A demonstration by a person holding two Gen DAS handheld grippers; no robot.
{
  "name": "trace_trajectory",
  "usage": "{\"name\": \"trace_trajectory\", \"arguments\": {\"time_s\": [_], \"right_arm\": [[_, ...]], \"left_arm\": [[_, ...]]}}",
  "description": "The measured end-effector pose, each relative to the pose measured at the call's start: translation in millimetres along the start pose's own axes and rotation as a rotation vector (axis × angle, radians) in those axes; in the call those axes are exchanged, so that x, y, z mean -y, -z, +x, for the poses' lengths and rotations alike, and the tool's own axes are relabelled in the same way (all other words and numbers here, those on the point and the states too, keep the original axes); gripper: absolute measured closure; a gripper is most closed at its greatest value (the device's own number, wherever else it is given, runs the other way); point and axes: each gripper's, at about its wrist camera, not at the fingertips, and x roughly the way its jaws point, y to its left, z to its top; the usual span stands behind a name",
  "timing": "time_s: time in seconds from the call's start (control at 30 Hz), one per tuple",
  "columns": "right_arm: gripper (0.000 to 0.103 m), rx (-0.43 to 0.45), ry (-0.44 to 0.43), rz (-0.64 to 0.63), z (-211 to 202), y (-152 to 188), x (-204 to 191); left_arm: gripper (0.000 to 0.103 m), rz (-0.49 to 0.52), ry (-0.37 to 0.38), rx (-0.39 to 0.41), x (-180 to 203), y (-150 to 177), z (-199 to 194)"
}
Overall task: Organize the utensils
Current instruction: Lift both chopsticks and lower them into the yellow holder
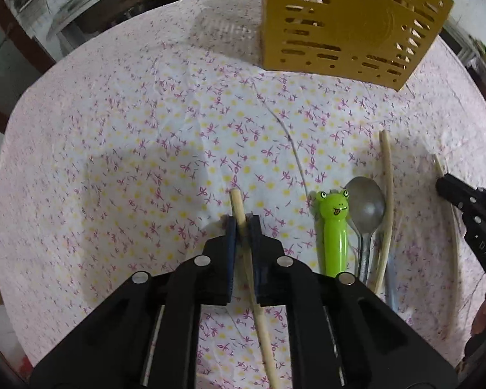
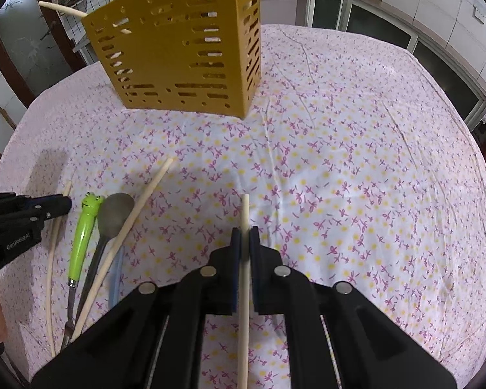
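With each hand-held gripper [image 1: 242,223] [image 2: 245,235] clamped near a pale wooden chopstick's [image 1: 239,214] [image 2: 245,214] tip, either stick may pivot and miss the slotted mustard-yellow plastic holder [image 2: 184,48].

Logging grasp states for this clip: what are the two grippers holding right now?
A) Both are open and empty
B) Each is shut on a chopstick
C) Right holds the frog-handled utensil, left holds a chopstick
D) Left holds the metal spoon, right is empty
B: the left gripper is clamped on one chopstick and the right gripper on another chopstick, while the metal spoon and frog-handled utensil lie on the tablecloth.
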Motion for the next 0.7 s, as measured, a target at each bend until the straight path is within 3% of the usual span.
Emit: {"name": "trace_trajectory", "arguments": {"time_s": [0.2, 0.3, 0.57, 0.7], "right_arm": [[0.097, 0.035, -0.024, 0.012, -8.9, -2.5, 2.1], [0.097, 0.09, -0.044, 0.024, -23.2, -6.4, 4.8], [0.097, 0.298, -0.101, 0.065, -64.6, -25.4, 14.1], [0.097, 0.424, -0.104, 0.065, -92.0, -36.2, 12.5]], "left_arm": [[0.099, -0.027, 0.042, 0.006, -4.8, 0.2, -3.9], [0.099, -0.058, 0.093, 0.058, -15.5, 1.0, -17.4], [0.099, -0.075, 0.184, 0.363, -24.7, -3.4, -95.6], [0.099, -0.036, 0.176, 0.535, -11.2, -11.0, -137.1]]}}
